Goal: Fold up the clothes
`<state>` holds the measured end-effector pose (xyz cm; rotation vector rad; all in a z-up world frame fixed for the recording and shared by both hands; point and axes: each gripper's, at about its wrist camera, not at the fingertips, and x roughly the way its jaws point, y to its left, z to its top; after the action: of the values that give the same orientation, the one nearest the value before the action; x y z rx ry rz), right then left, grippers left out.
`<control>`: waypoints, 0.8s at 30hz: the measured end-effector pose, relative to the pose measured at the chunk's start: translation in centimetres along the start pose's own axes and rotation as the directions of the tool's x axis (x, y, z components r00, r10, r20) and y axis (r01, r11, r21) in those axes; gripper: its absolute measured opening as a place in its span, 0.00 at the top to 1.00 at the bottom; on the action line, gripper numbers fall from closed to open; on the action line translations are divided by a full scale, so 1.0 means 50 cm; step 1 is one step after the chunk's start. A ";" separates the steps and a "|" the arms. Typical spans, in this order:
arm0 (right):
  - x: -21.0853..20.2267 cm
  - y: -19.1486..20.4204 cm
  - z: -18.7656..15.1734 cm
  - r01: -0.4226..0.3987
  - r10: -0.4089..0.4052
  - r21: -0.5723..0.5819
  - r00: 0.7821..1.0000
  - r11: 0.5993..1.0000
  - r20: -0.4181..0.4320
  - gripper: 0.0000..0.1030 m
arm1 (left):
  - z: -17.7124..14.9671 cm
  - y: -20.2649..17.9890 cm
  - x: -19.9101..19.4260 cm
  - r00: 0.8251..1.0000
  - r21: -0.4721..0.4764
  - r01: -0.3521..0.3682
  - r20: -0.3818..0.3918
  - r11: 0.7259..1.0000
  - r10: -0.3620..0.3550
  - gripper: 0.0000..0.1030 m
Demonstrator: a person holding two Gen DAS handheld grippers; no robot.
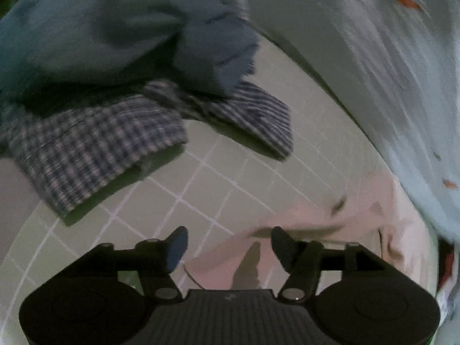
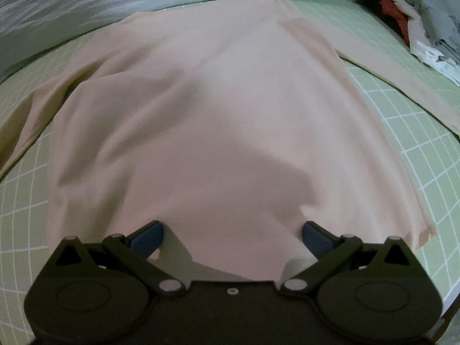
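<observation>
A pale pink long-sleeved top (image 2: 218, 109) lies spread flat on the green grid mat (image 2: 408, 132), both sleeves out to the sides. My right gripper (image 2: 233, 237) hovers over its near hem, jaws wide open, with the cloth below them and not pinched. In the left wrist view an edge of the same pink top (image 1: 330, 224) lies under and beyond my left gripper (image 1: 227, 244). That gripper is open, its fingers apart above the mat (image 1: 201, 189) and the cloth edge, with nothing gripped.
A heap of other clothes lies beyond the left gripper: a blue garment (image 1: 115, 34), a checked shirt (image 1: 95, 149) and a striped shirt (image 1: 253, 115). Pale grey-green bedding (image 1: 373, 57) borders the mat. More crumpled clothes, one red (image 2: 394, 11), sit at the far right.
</observation>
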<state>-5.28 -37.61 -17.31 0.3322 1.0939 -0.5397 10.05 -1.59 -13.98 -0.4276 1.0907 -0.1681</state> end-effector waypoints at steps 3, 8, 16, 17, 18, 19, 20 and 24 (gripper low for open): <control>0.001 0.000 0.000 0.001 -0.001 0.004 1.000 1.000 0.001 0.00 | -0.005 -0.018 0.027 0.999 0.070 -0.011 -0.042 0.997 0.014 0.22; 0.006 -0.007 0.005 -0.002 0.002 -0.002 1.000 1.000 0.002 0.00 | -0.010 -0.051 0.046 0.996 0.172 -0.015 -0.083 0.985 0.029 0.74; 0.008 -0.009 0.005 -0.005 0.005 0.000 1.000 1.000 0.010 0.00 | -0.010 -0.048 0.011 0.976 0.147 0.137 -0.189 0.980 -0.108 0.97; 0.007 -0.008 0.004 -0.004 0.004 0.001 1.000 1.000 0.010 0.00 | -0.005 -0.040 -0.001 0.961 0.101 0.207 -0.209 0.973 -0.183 0.98; 0.007 -0.008 0.004 -0.004 0.004 0.000 1.000 1.000 0.011 0.00 | 0.000 -0.027 -0.011 0.940 0.038 0.278 -0.219 0.960 -0.263 0.98; 0.007 -0.008 0.004 -0.005 0.005 0.000 1.000 1.000 0.011 0.00 | 0.007 -0.005 -0.019 0.912 -0.052 0.348 -0.211 0.936 -0.351 0.98; 0.007 -0.008 0.004 -0.005 0.005 -0.001 1.000 1.000 0.012 0.00 | 0.014 0.017 -0.026 0.891 -0.131 0.391 -0.192 0.911 -0.410 0.98; 0.009 -0.010 0.004 -0.005 0.005 -0.001 1.000 1.000 0.015 0.00 | 0.035 0.099 -0.035 0.949 -0.270 0.271 -0.084 0.924 -0.303 0.98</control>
<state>-5.27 -38.25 -17.60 0.3297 1.0786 -0.5365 10.43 3.94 -13.93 -0.8204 1.1734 -0.3191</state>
